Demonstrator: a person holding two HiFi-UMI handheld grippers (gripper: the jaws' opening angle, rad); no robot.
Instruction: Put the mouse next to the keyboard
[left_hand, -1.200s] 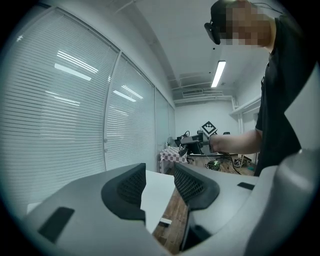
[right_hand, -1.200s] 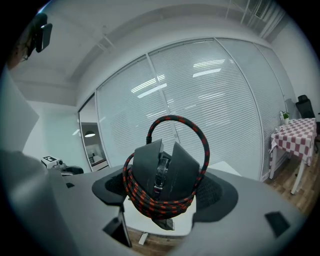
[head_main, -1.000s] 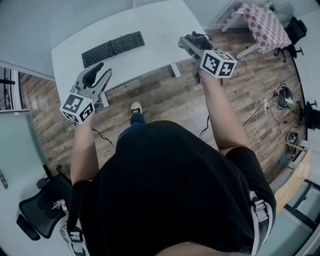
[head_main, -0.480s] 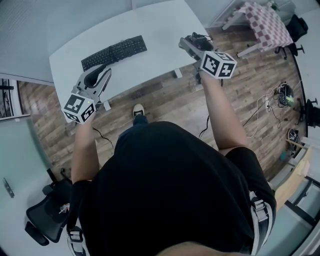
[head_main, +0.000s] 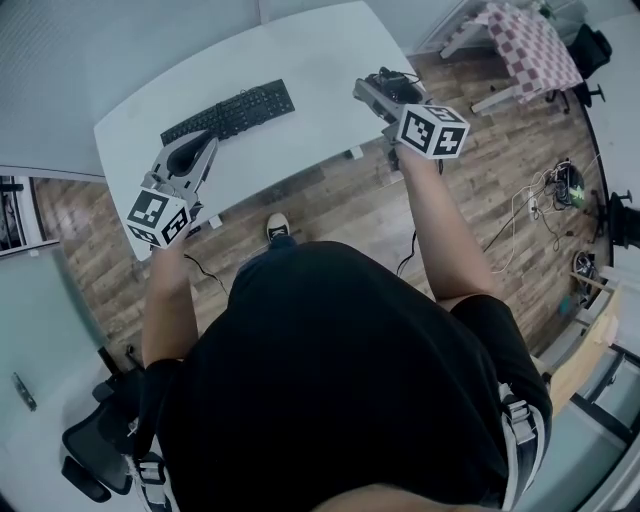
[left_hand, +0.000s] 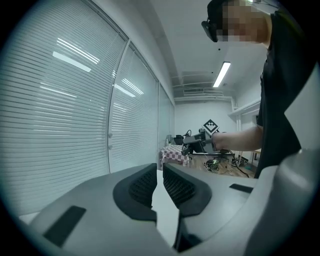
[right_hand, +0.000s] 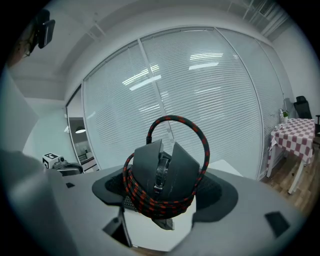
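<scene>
Mouse (right_hand: 162, 172) sits clamped in our right hand-held gripper (head_main: 382, 88) at the right edge of the white counter (head_main: 300, 55), well apart from the black keyboard (head_main: 228, 111). Our left hand-held gripper (left_hand: 159, 173) hangs by the keyboard's left end, jaws narrow, just been closing, nothing between. We see red-black braided cable (right_hand: 201, 145) wound round the mouse.

Honestly nothing legible here, no text, brand or number. The keyboard (head_main: 228, 112) key legends are way too tiny to read.
</scene>
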